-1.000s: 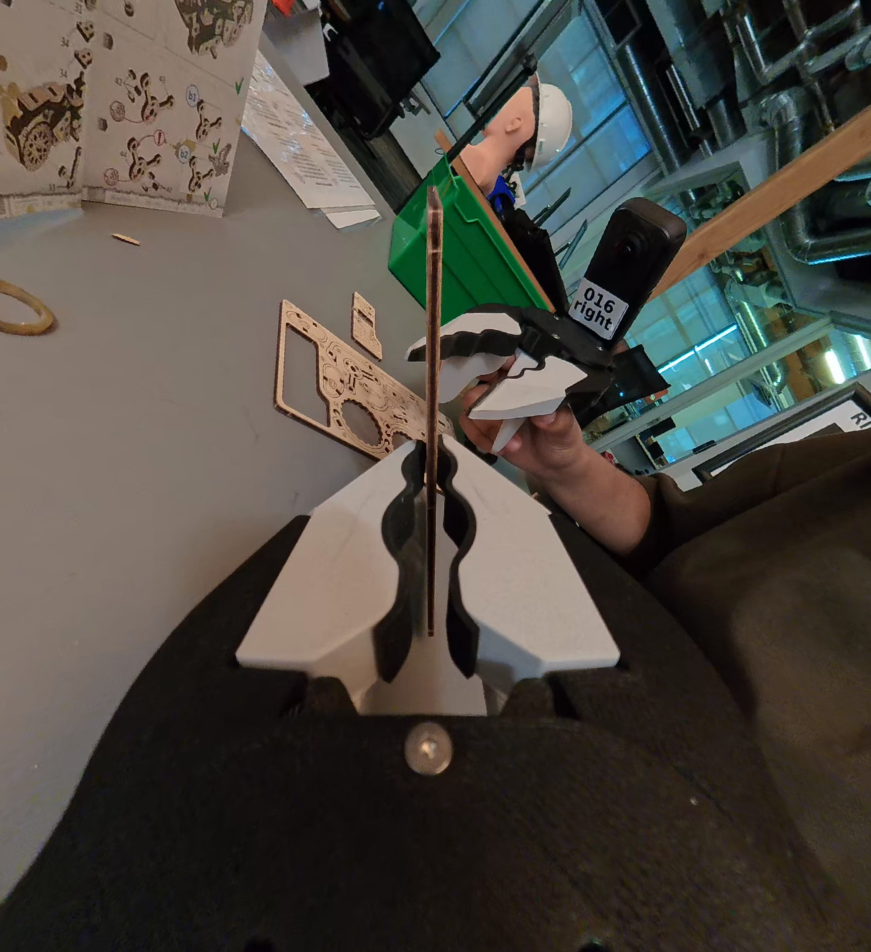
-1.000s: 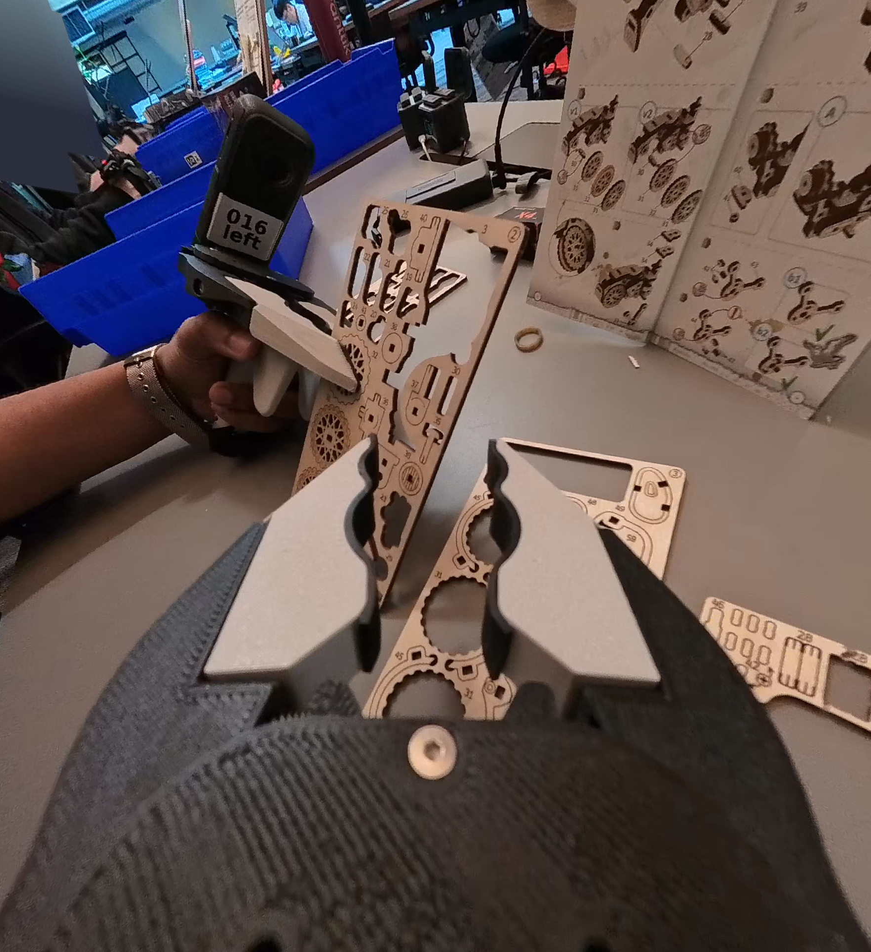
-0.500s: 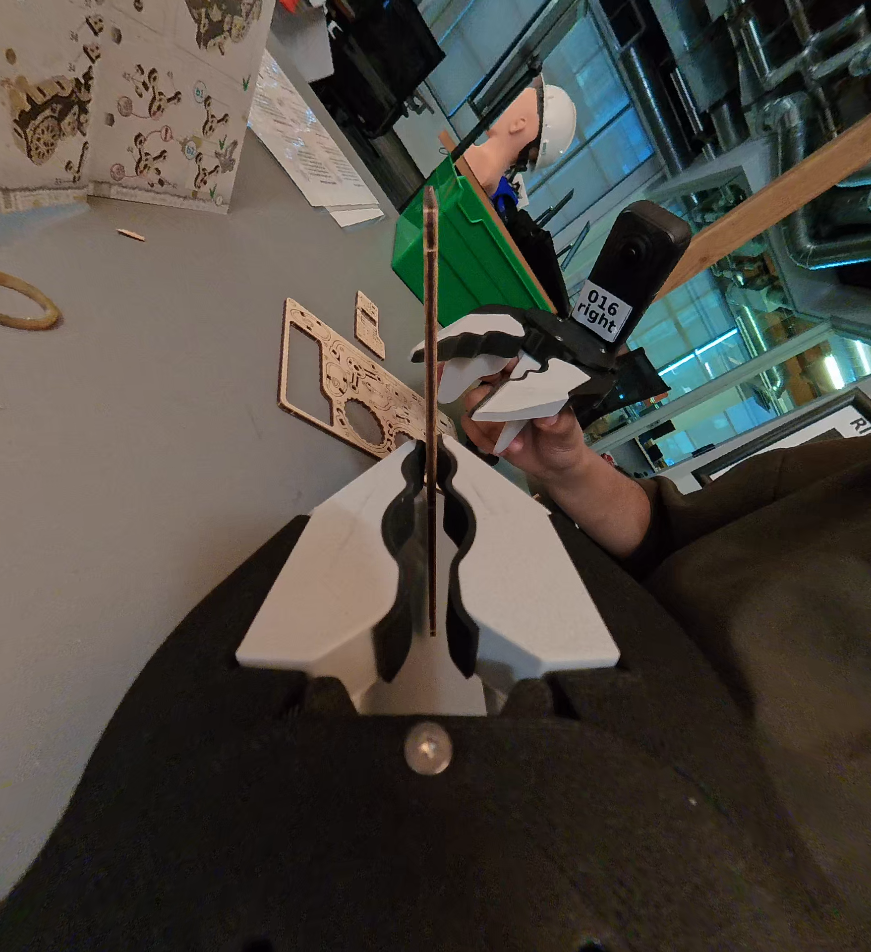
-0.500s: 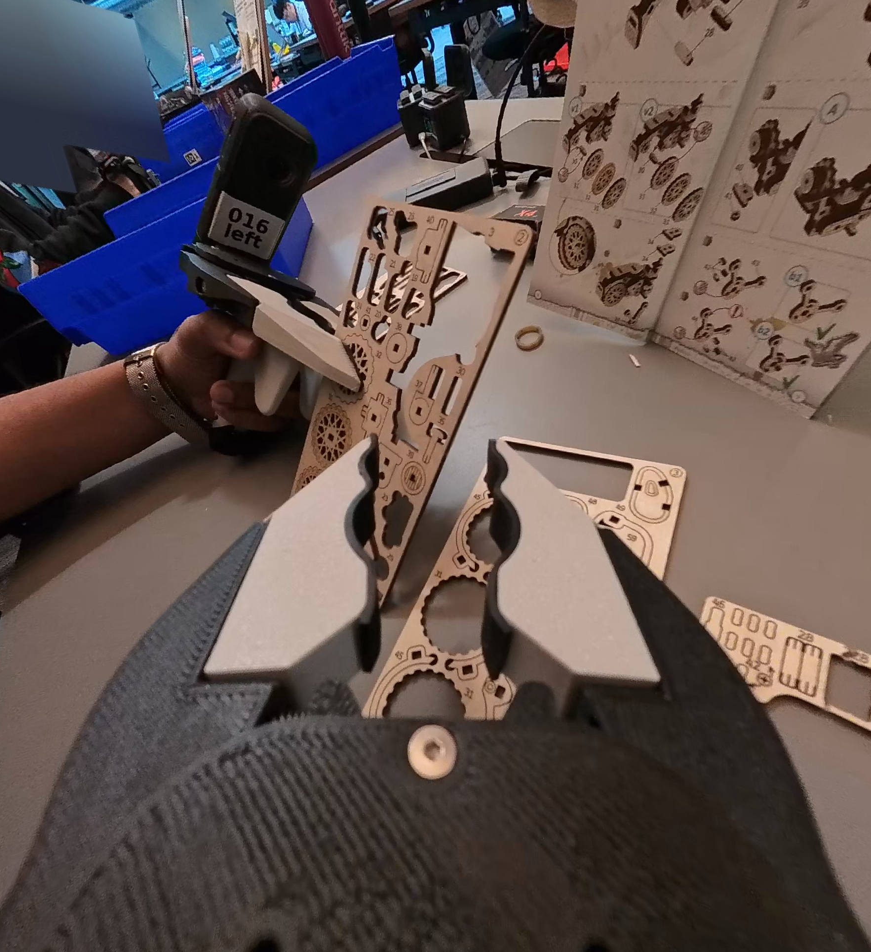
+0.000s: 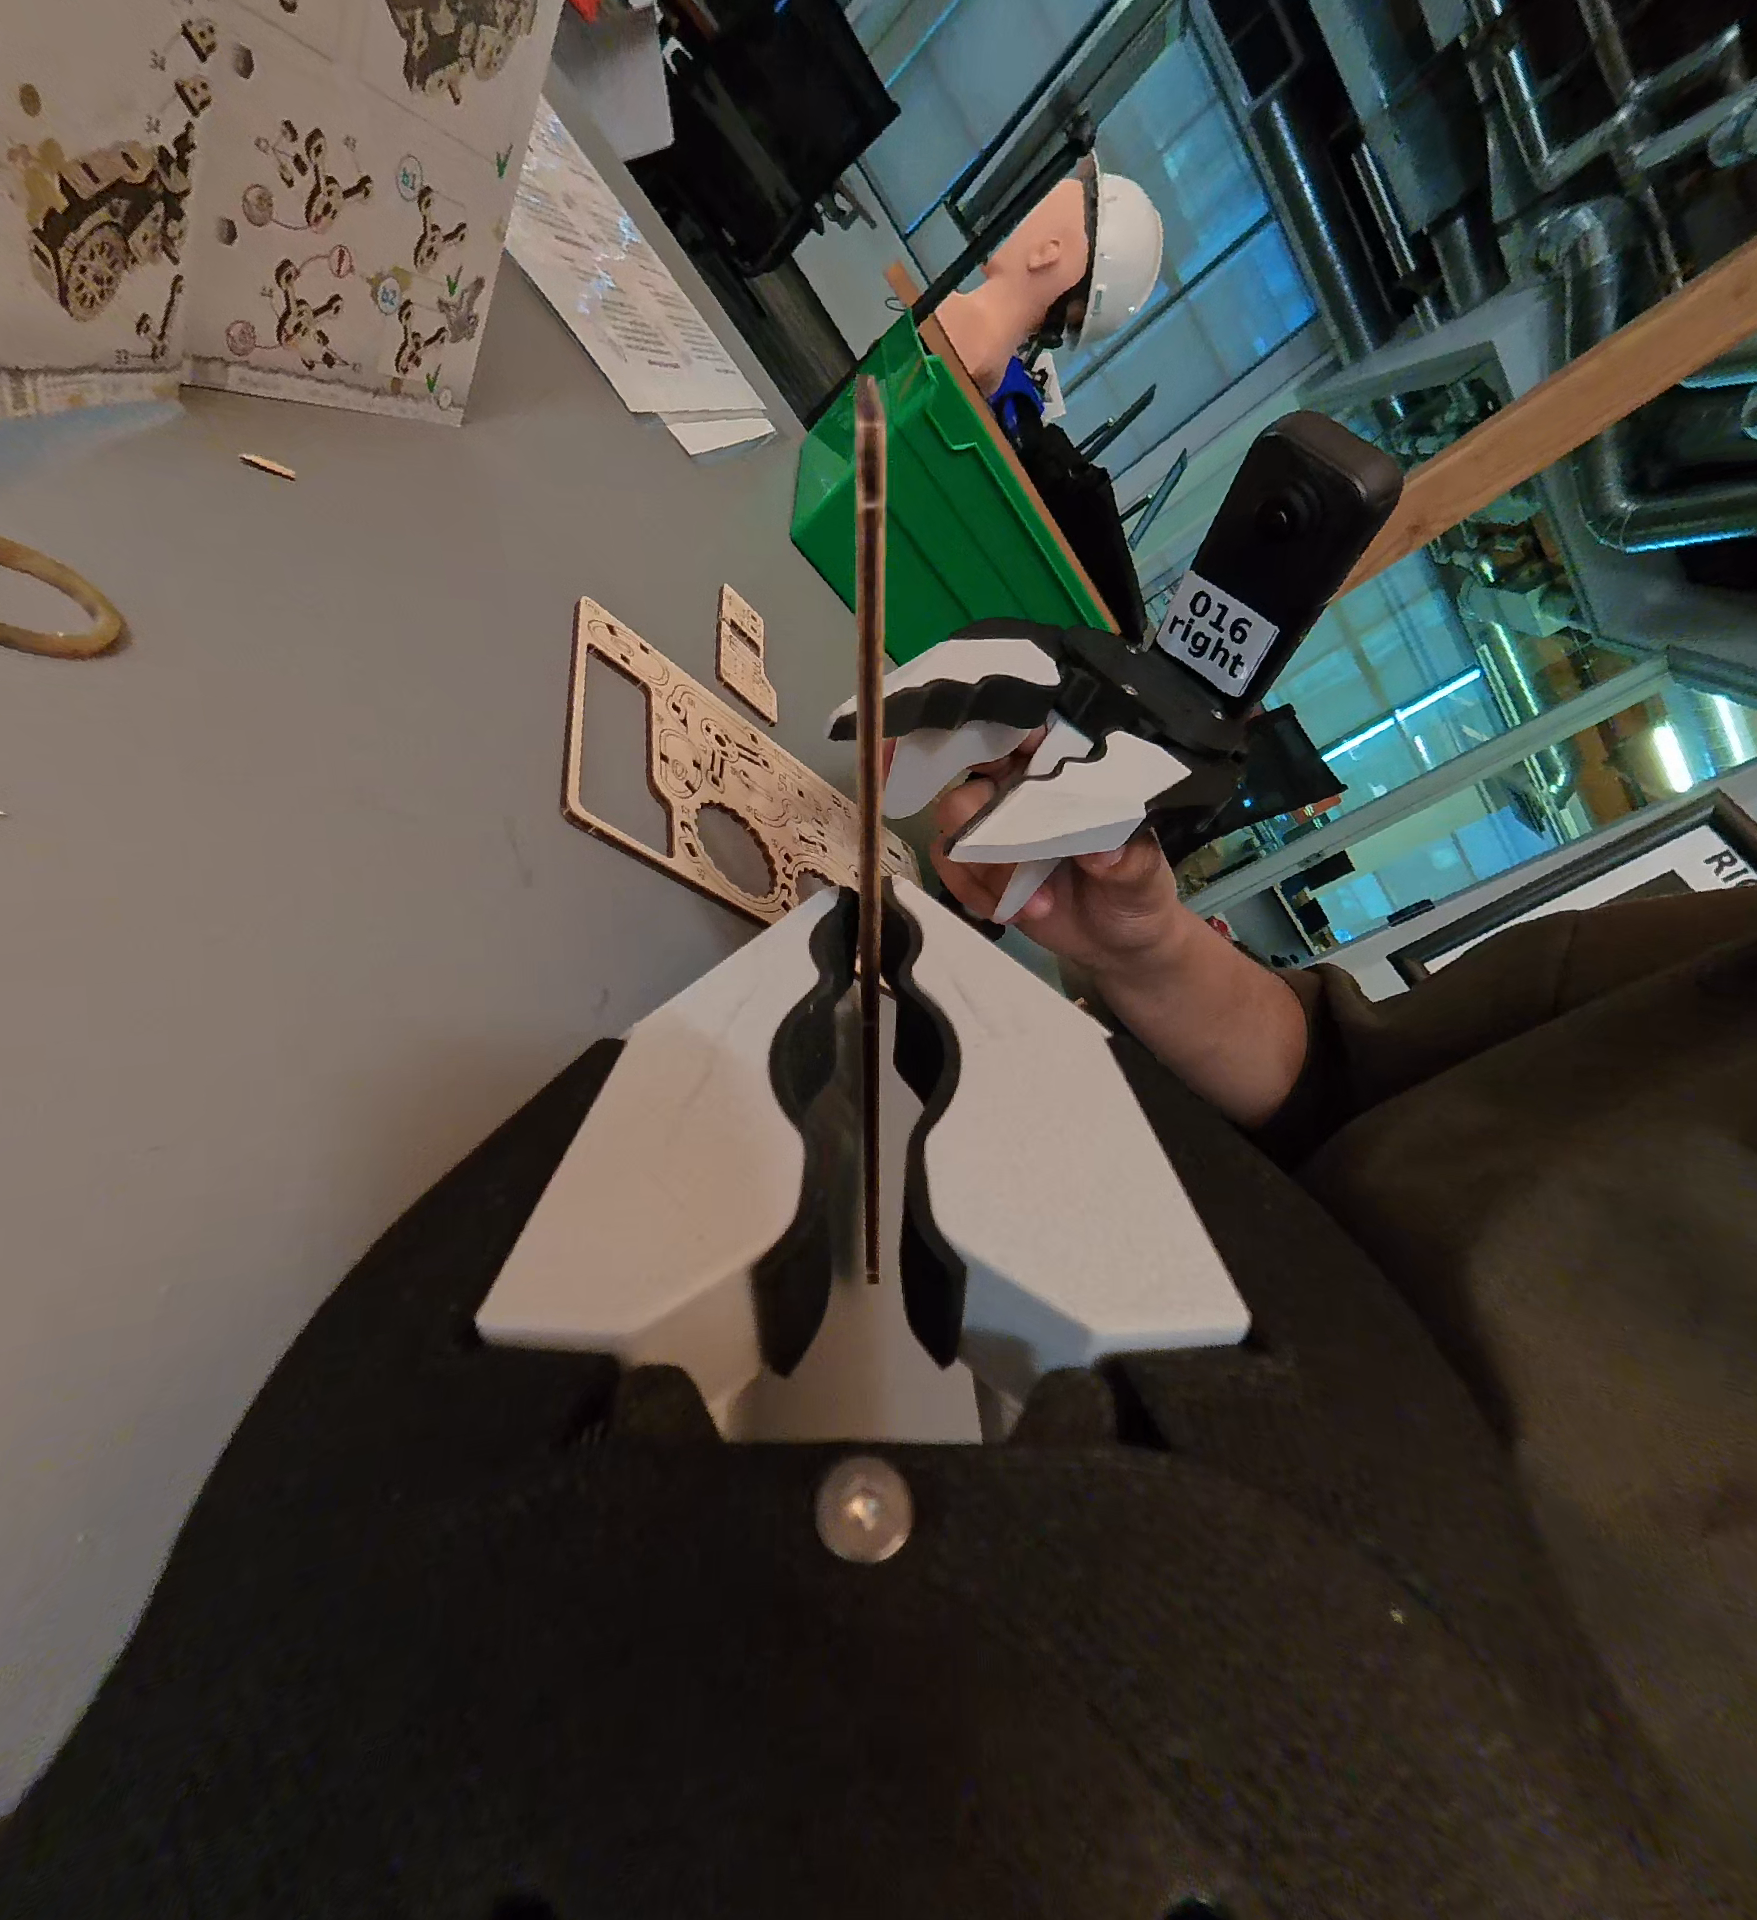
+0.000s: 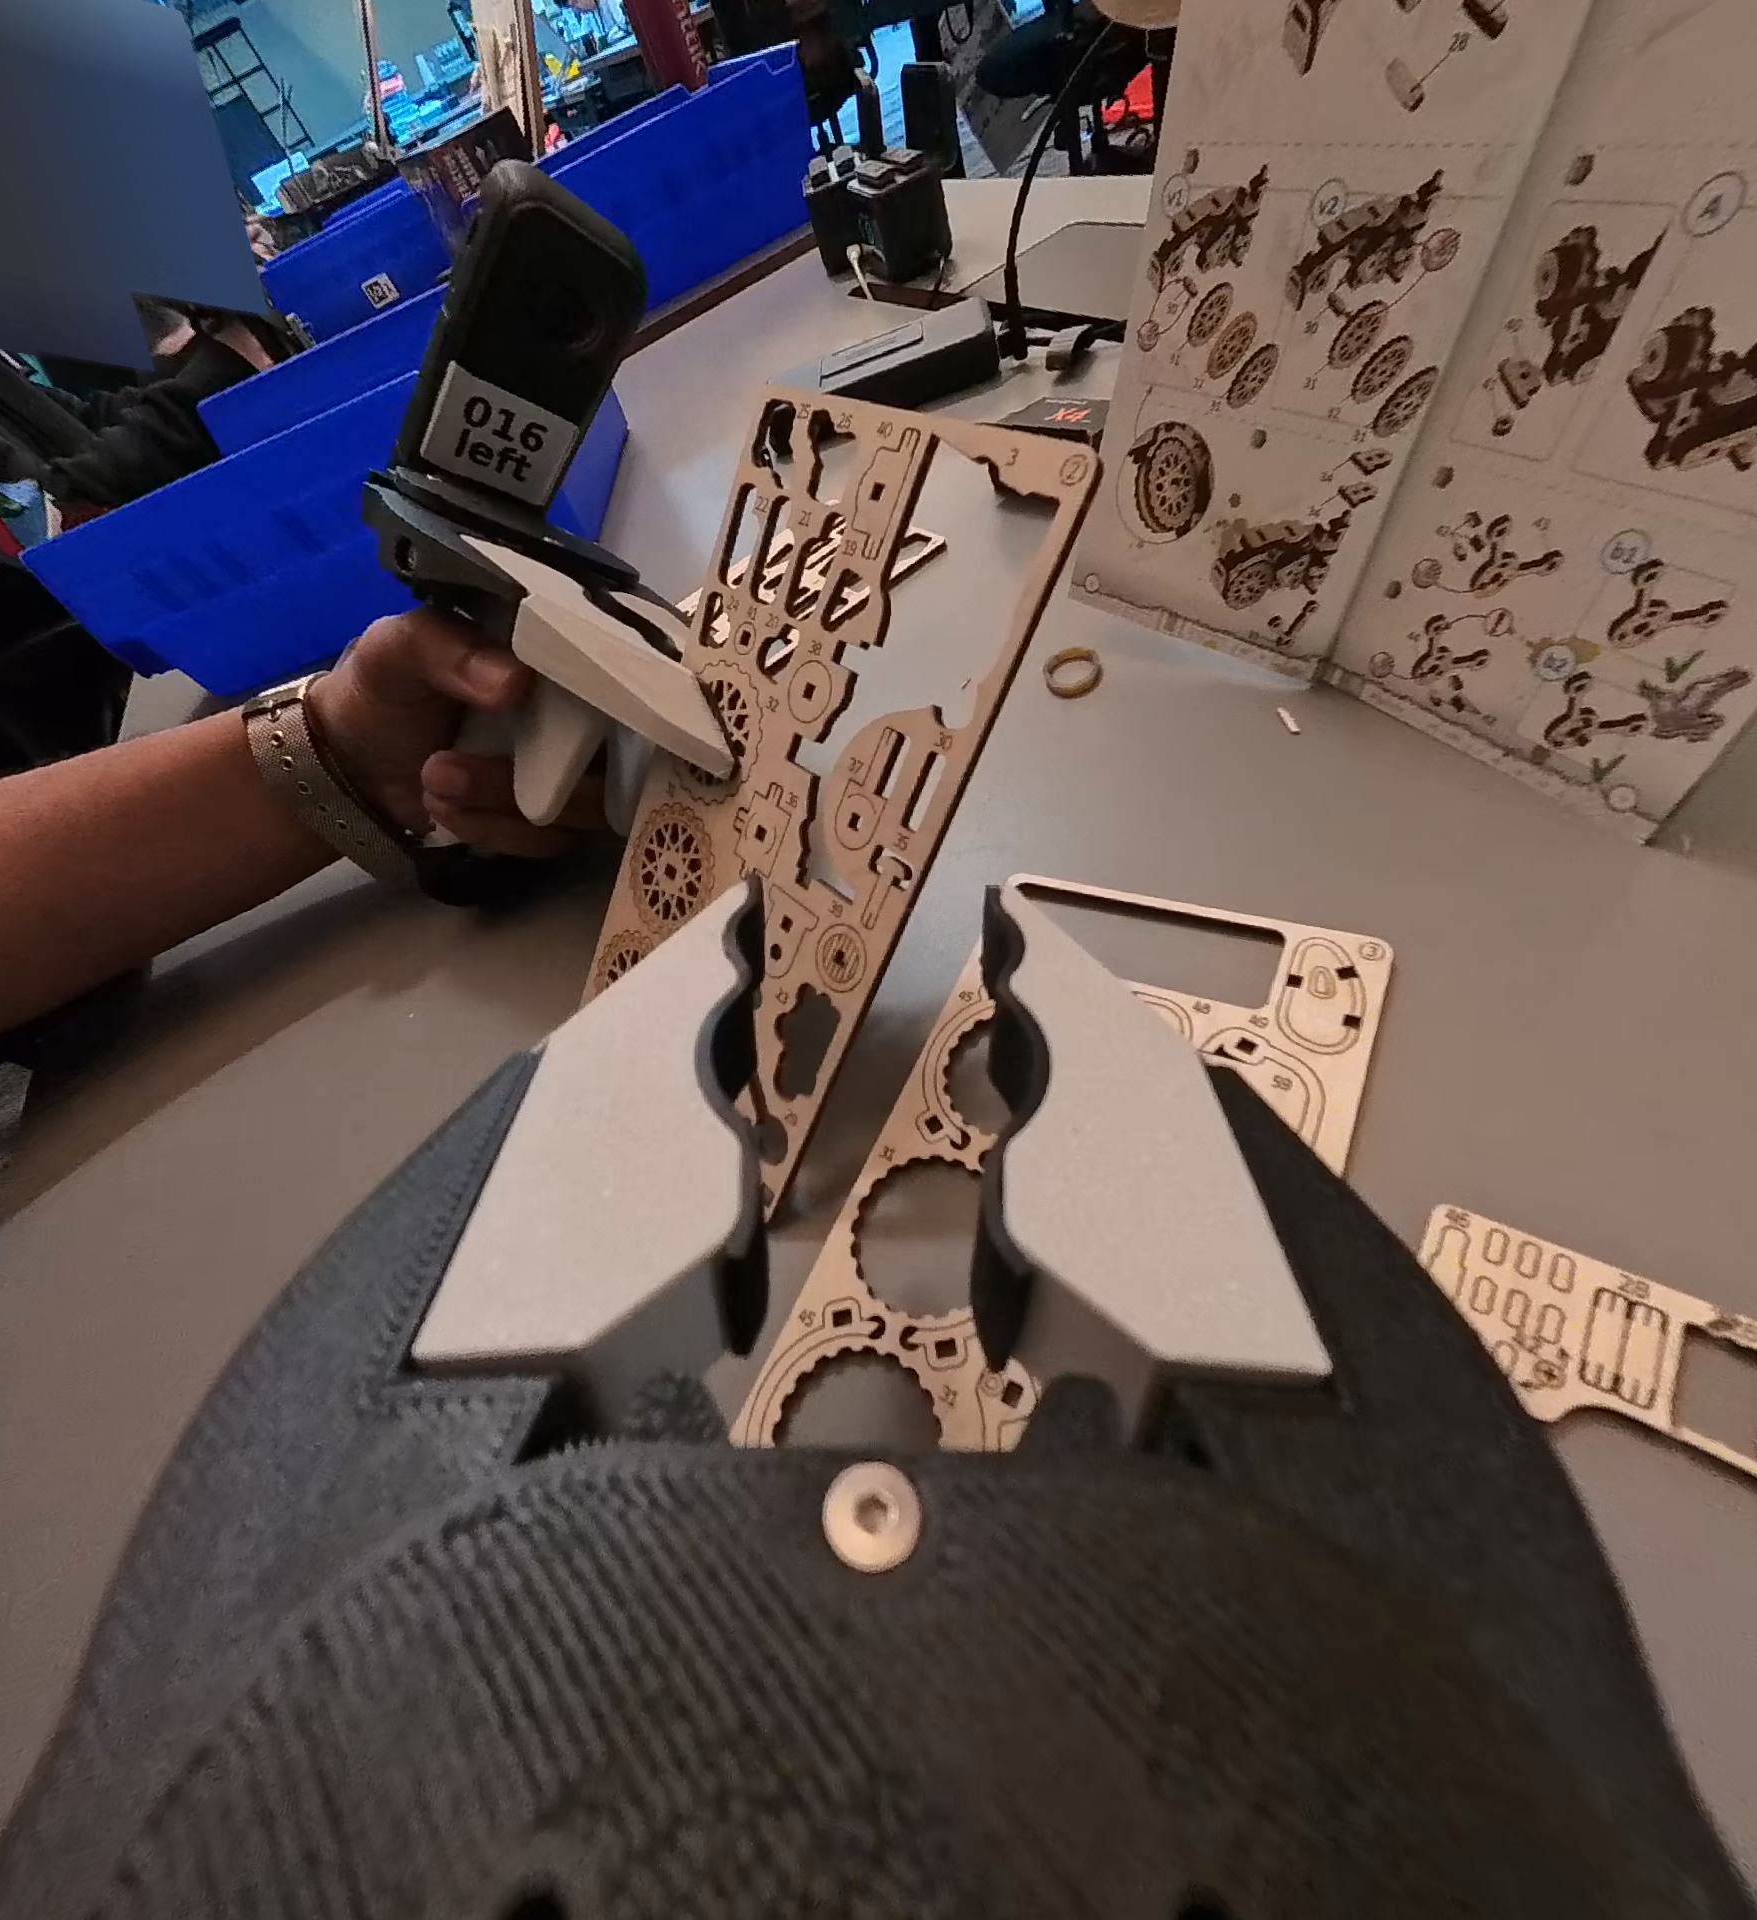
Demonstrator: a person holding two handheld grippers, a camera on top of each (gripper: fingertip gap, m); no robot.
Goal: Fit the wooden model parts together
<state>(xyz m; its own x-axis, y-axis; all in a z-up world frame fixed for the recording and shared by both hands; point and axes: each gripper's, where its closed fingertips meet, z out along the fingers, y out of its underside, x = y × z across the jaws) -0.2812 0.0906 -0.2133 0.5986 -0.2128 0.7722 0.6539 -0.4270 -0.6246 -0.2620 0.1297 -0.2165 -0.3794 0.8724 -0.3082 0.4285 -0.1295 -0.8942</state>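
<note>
My left gripper [image 5: 869, 920] is shut on a thin wooden parts sheet [image 5: 868, 644], seen edge-on. In the right wrist view the same sheet [image 6: 947, 644] stands upright and tilted, full of cut-out gears and parts, with the left gripper [image 6: 713, 753] clamped on its left edge. My right gripper [image 6: 869, 920] is open and empty, just in front of the sheet's lower part. In the left wrist view the right gripper [image 5: 910, 774] is open beside the sheet's right face. A second wooden sheet [image 6: 1258, 997] with round holes lies flat under my right gripper.
A third wooden sheet [image 6: 1632, 1351] lies flat at the right. Folded instruction pages [image 6: 1476, 364] stand at the back. A small ring [image 6: 1074, 671] lies on the grey table [image 6: 1269, 810]. Blue bins [image 6: 313, 540] stand at the far left, a green bin [image 5: 936, 540] beyond the right gripper. Across from one pair of fingers to the other is roughly 5 cm.
The held sheet has swung slightly, its top far corner shifting a little to the right in the right wrist view. Both grippers are otherwise almost still.
</note>
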